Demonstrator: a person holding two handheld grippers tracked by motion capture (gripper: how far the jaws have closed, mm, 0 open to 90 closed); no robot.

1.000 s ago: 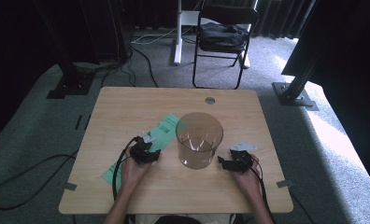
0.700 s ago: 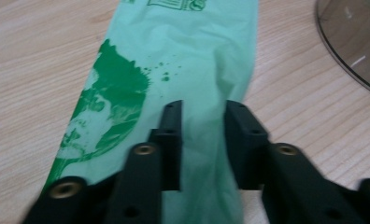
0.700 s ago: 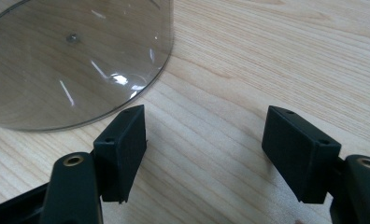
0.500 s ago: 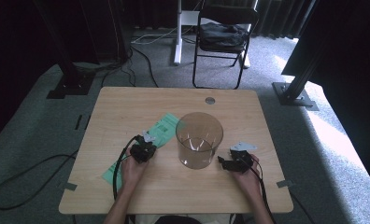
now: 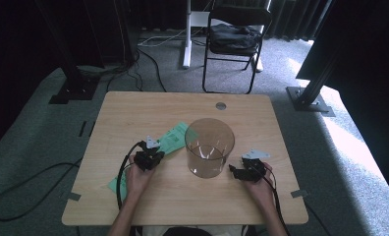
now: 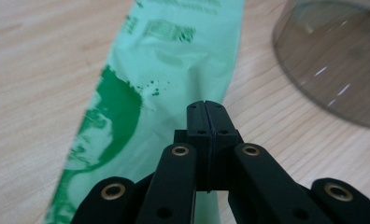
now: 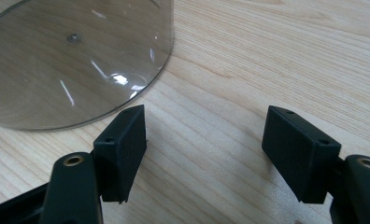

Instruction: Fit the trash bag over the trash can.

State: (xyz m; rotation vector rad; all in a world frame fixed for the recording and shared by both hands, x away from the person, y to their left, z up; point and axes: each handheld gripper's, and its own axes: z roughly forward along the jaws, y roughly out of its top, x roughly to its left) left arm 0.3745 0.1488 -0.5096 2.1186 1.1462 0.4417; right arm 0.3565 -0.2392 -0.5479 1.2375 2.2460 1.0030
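Clear plastic tub (image 5: 209,146) standing mid-table (image 5: 133,113), nothing visible inside. Green bag (image 6: 164,70) lying flat just left of it, printed lettering legible up close from the left gripper view. Left gripper (image 6: 206,109) over the bag, jaws just snapped together, empty. Right gripper (image 7: 204,149) spread wide beside the tub.

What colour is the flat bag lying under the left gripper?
Pale mint green with darker green print, seen best in the left gripper view: the bag.
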